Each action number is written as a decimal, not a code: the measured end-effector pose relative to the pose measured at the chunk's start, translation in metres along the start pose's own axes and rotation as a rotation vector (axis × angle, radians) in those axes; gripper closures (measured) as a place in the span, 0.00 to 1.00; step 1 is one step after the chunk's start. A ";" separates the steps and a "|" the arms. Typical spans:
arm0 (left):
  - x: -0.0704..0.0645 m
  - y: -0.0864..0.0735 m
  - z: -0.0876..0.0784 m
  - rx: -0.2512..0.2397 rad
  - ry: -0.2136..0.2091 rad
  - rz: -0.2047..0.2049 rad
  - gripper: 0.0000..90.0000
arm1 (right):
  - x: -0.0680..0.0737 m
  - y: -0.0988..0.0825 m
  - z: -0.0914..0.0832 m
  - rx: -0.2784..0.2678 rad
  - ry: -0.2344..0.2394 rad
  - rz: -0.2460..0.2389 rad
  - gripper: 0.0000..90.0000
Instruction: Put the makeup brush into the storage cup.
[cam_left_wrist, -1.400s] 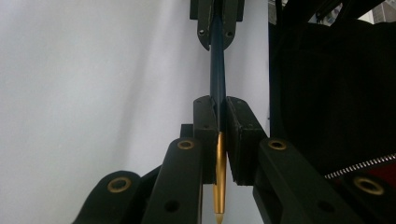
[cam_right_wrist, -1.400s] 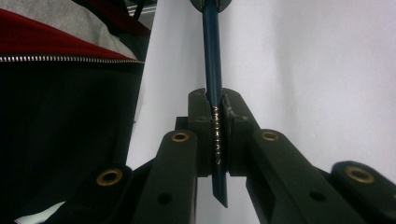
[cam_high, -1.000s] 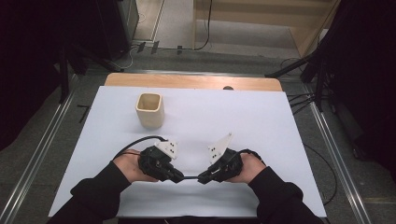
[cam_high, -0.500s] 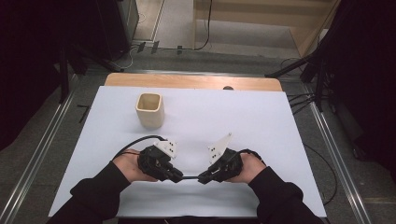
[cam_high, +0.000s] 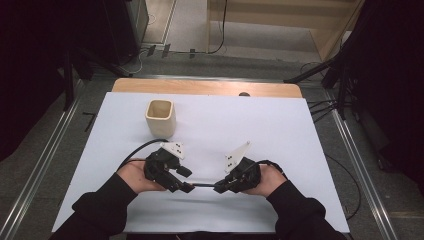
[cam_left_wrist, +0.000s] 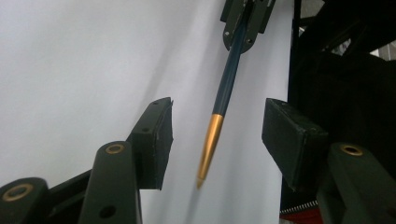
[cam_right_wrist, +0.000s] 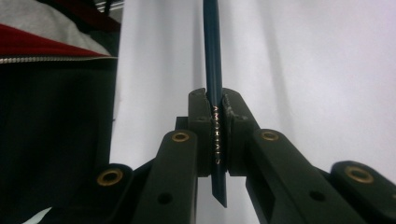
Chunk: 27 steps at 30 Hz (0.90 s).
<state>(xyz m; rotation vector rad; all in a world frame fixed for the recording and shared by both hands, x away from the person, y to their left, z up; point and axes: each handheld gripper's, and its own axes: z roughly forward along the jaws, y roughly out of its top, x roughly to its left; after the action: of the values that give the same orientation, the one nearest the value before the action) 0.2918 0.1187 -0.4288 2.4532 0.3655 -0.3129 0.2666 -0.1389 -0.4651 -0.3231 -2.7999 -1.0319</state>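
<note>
A dark blue pen (cam_high: 202, 185) with a gold tip (cam_left_wrist: 208, 149) hangs level just above the white tabletop (cam_high: 280, 130) between my two grippers. My right gripper (cam_right_wrist: 217, 112) is shut on its barrel (cam_right_wrist: 212, 56), with lettering showing between the pads. My left gripper (cam_left_wrist: 217, 126) has just been opening. Its jaws now stand wide on either side of the gold tip, and neither pad touches it. In the high view the left gripper (cam_high: 186, 180) and the right gripper (cam_high: 220, 188) face each other near the table's front edge. The right gripper (cam_left_wrist: 246, 18) holds the pen's far end.
A cream square cup (cam_high: 160, 118) stands upright on the sheet, behind the left hand. A wooden strip (cam_high: 205, 87) runs along the table's far edge. Cables trail from both grippers. The person's jacket (cam_right_wrist: 51, 46) lies close behind the grippers.
The left gripper's jaws have spread apart and let go of the pen's tip. The pen stays in the right gripper, and both hands have kept their places.
</note>
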 end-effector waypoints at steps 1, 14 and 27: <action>0.001 0.000 -0.001 -0.011 0.005 -0.003 0.47 | 0.001 -0.001 -0.001 -0.002 -0.014 0.014 0.95; 0.005 -0.007 -0.016 -0.084 0.089 -0.068 0.41 | 0.011 -0.011 -0.008 -0.037 -0.153 0.183 0.95; 0.007 -0.014 -0.021 -0.153 0.128 -0.118 0.40 | 0.025 -0.014 -0.015 -0.169 -0.291 0.338 0.94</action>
<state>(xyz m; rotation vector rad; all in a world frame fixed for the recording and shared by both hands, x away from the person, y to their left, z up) 0.2969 0.1434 -0.4224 2.3117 0.5694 -0.1708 0.2398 -0.1551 -0.4579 -1.0017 -2.7564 -1.2205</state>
